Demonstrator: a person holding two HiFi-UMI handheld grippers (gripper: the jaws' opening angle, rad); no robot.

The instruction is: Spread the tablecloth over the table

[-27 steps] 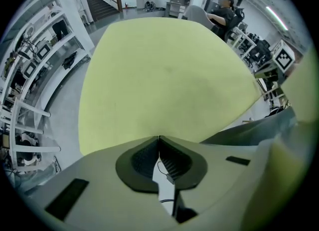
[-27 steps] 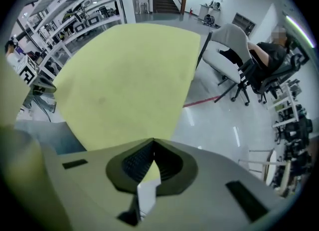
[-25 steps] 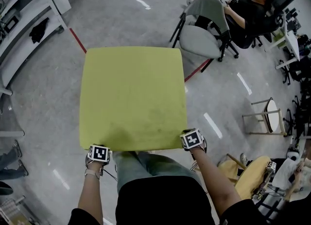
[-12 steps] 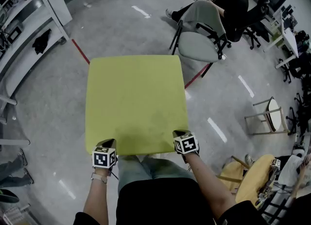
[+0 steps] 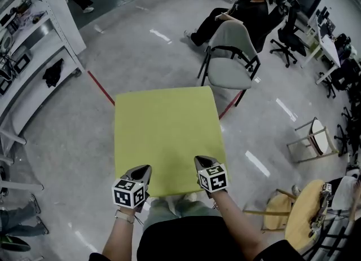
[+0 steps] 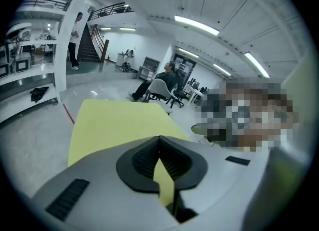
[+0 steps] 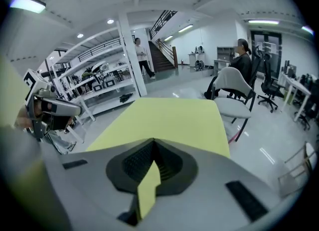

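Here the squarish tablecloth (image 5: 166, 136) extends flat from left gripper (image 5: 144, 170) and right gripper (image 5: 201, 160).

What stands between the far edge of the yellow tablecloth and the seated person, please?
An unoccupied grey chair stands there, just beyond the far right corner of the tablecloth, with the seated person behind it. The head view shows this best.
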